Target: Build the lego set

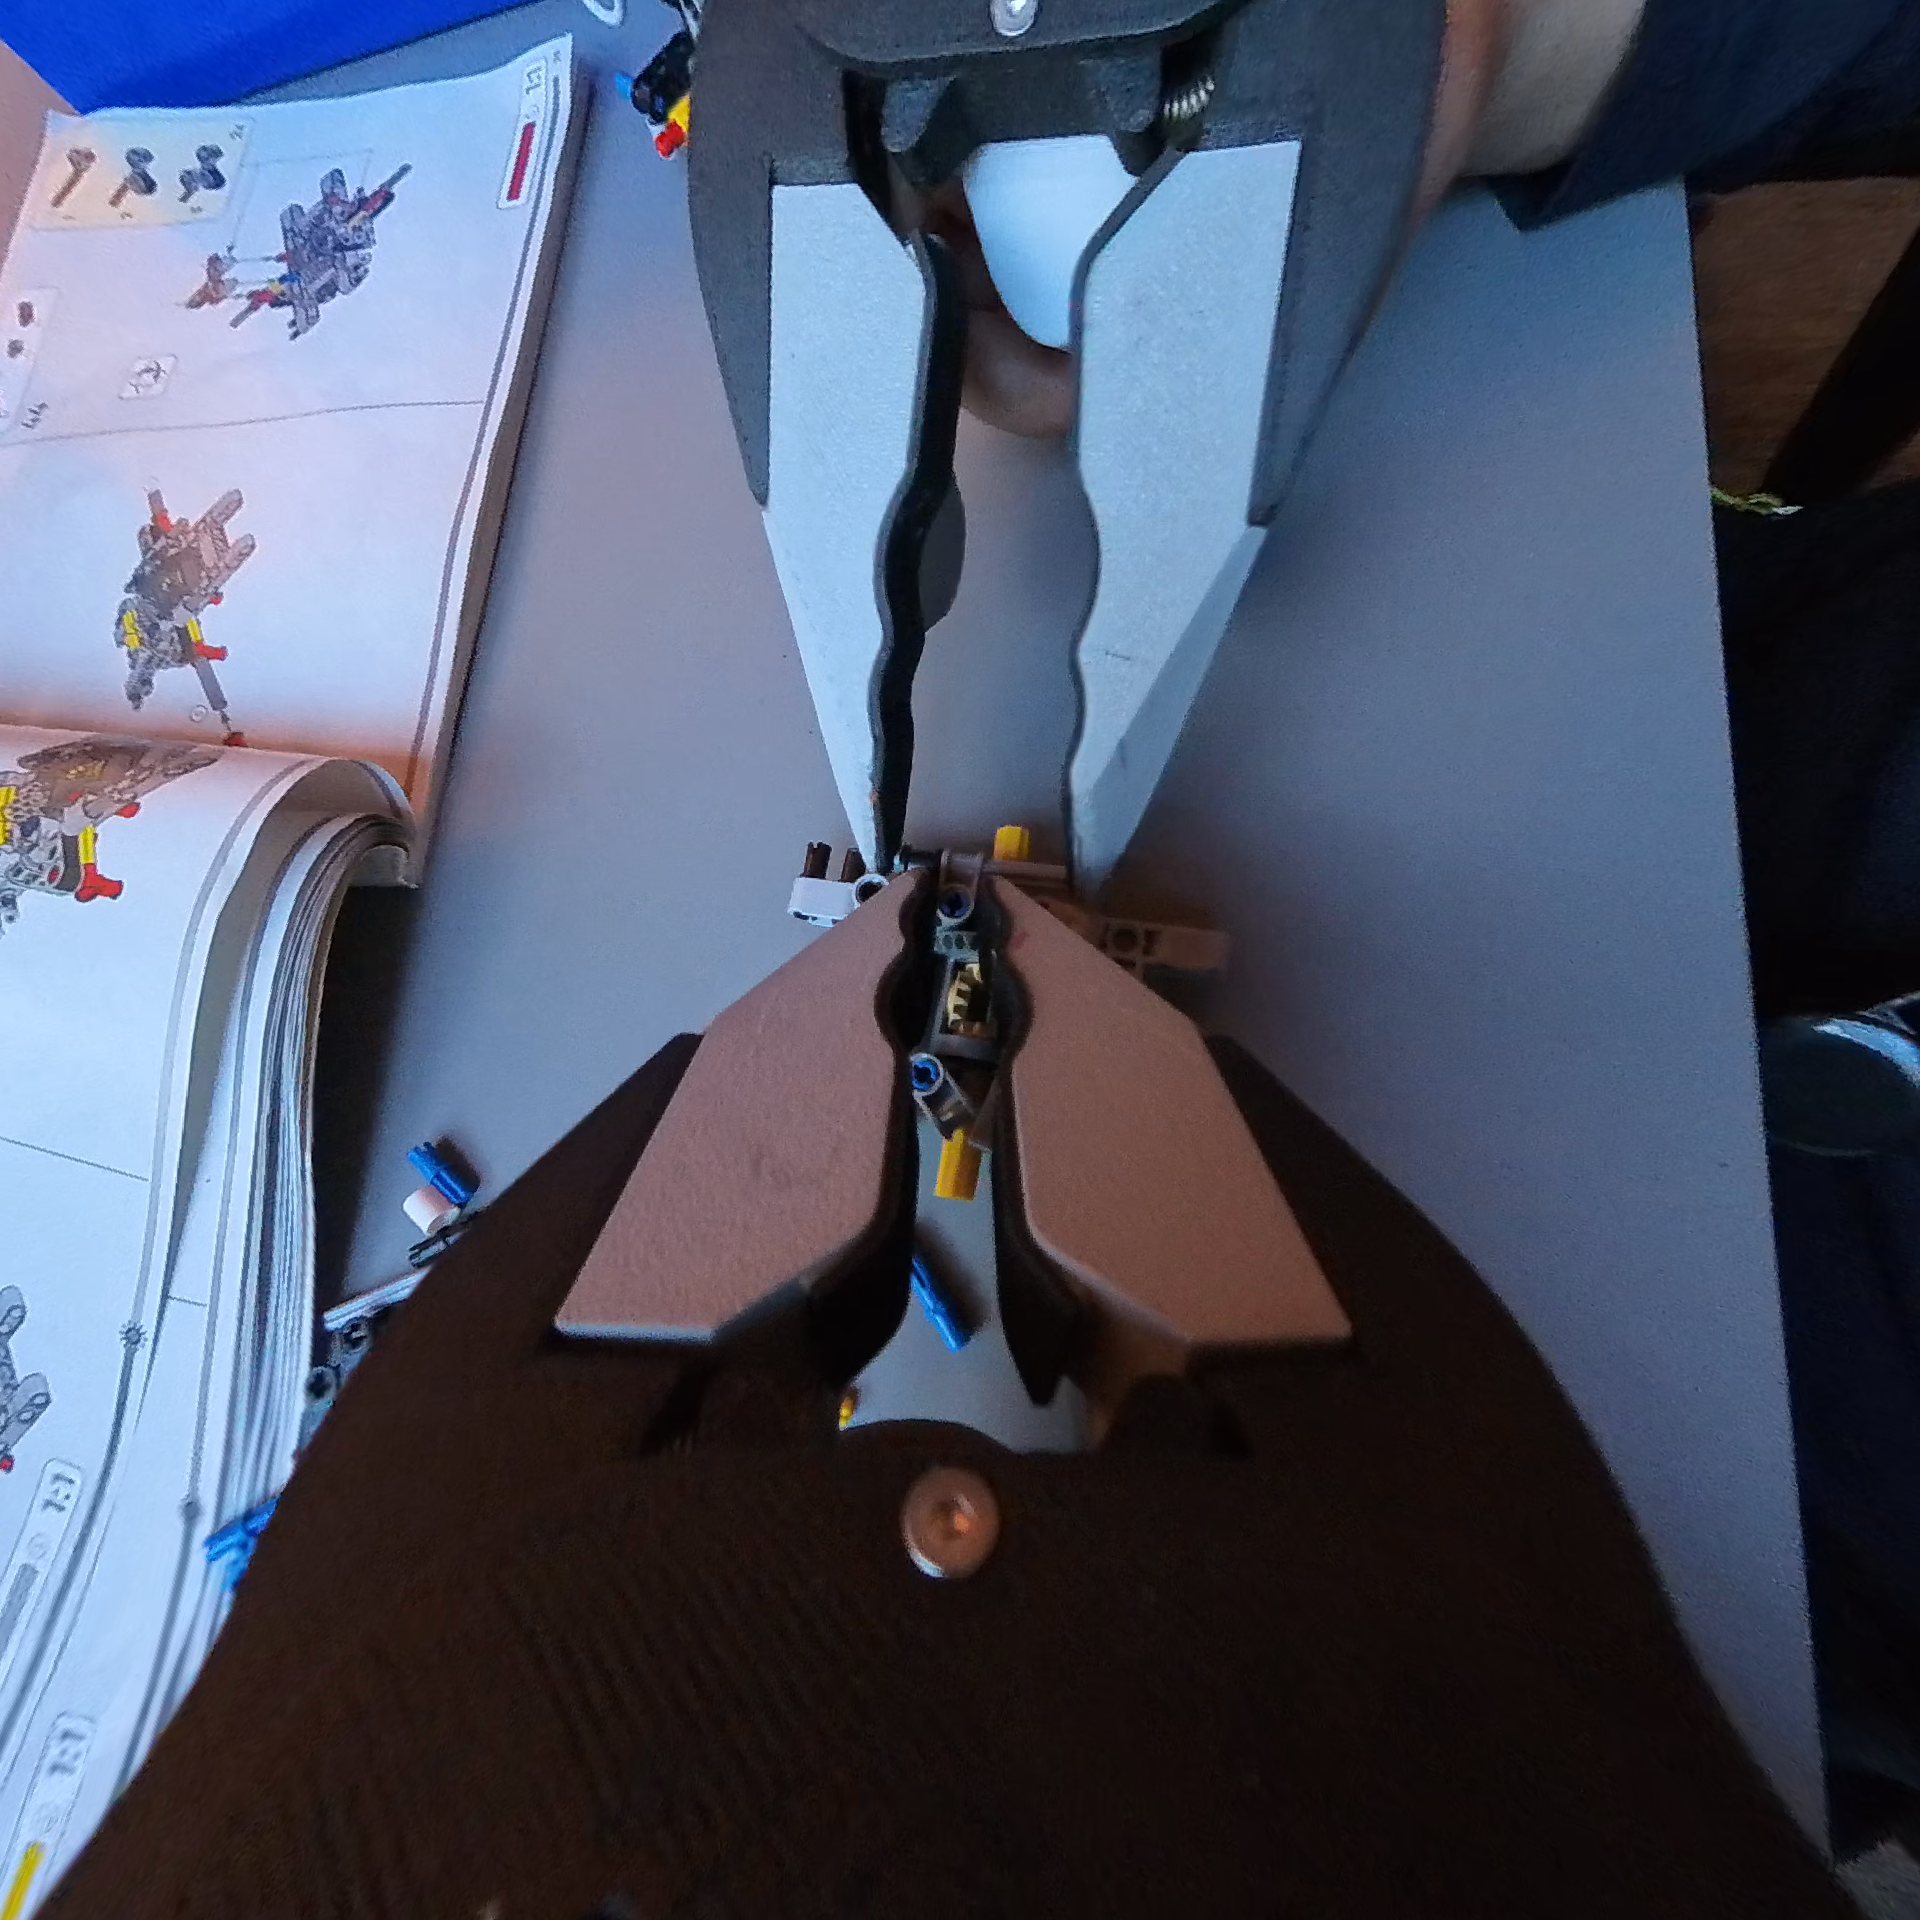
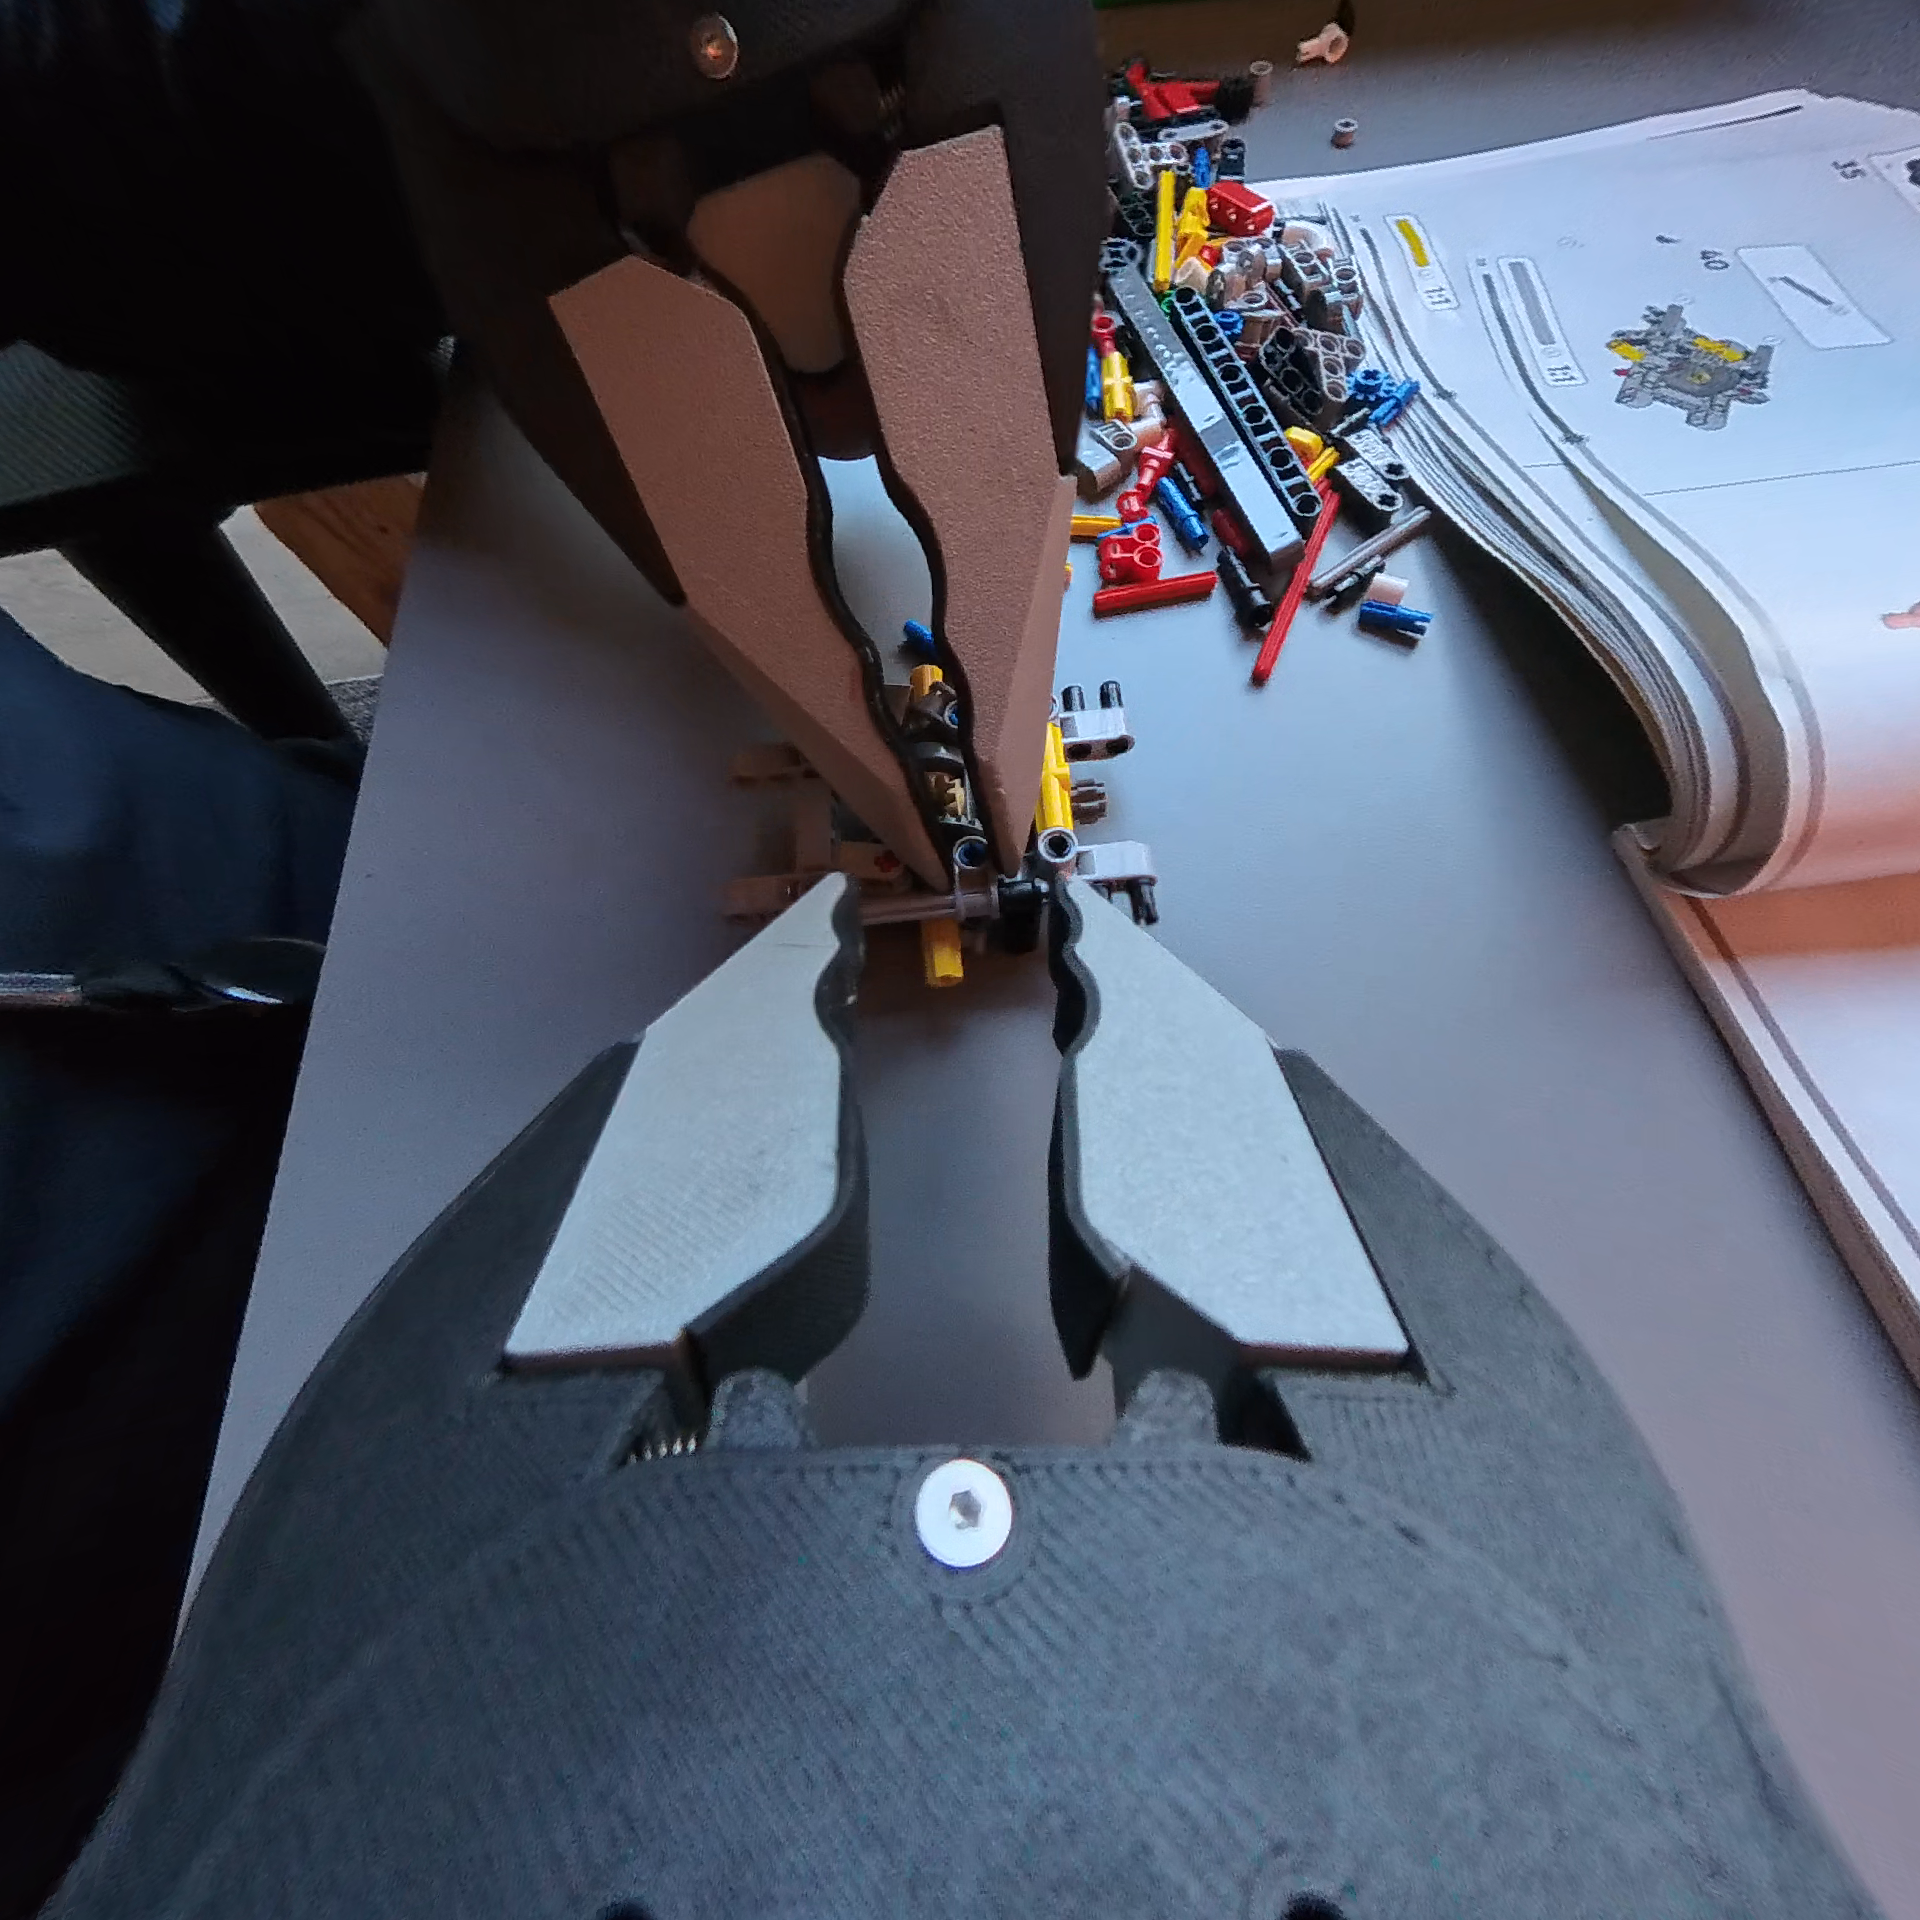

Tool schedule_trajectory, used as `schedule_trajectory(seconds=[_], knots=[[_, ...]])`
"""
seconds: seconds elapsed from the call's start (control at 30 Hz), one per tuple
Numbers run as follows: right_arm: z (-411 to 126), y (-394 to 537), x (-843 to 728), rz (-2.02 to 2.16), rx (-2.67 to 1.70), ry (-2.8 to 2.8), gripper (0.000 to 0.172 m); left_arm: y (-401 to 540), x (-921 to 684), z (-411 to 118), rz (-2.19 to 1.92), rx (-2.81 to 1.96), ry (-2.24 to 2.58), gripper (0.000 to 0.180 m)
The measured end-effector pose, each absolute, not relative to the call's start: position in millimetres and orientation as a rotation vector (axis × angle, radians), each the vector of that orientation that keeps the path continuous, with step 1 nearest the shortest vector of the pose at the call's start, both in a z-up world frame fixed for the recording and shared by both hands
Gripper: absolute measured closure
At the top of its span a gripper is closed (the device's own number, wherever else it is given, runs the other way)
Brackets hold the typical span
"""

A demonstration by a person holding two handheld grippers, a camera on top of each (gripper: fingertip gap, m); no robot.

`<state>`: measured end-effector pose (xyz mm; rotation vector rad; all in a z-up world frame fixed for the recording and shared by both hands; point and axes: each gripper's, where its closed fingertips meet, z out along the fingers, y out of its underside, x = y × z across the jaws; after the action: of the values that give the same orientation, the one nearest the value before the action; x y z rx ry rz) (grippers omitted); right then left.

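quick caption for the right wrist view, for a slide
Right gripper, jaws apart, straddles the grey axle of a small brick assembly clamped by the left gripper.

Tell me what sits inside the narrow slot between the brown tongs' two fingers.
The left tongs pinch a small brick assembly: a grey frame holding a tan gear, blue pins and a yellow axle. The fingers cover the assembly's sides and underside.

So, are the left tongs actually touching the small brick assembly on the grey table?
Touching. In the right wrist view, the left tongs pinch the brick assembly from both sides, no gap at either pad; the left wrist view agrees.
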<state>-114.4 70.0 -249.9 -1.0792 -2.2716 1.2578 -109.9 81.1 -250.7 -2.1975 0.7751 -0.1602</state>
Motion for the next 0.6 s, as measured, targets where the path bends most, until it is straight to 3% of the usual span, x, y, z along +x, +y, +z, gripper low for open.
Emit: schedule_trajectory(seconds=[0.6], knots=[[-249.9, 70.2, -110.9, 1.164, -1.034, -2.223, 0.134, 80.6, -106.8, -243.5, 0.191, -1.949, 0.894, 0.176]])
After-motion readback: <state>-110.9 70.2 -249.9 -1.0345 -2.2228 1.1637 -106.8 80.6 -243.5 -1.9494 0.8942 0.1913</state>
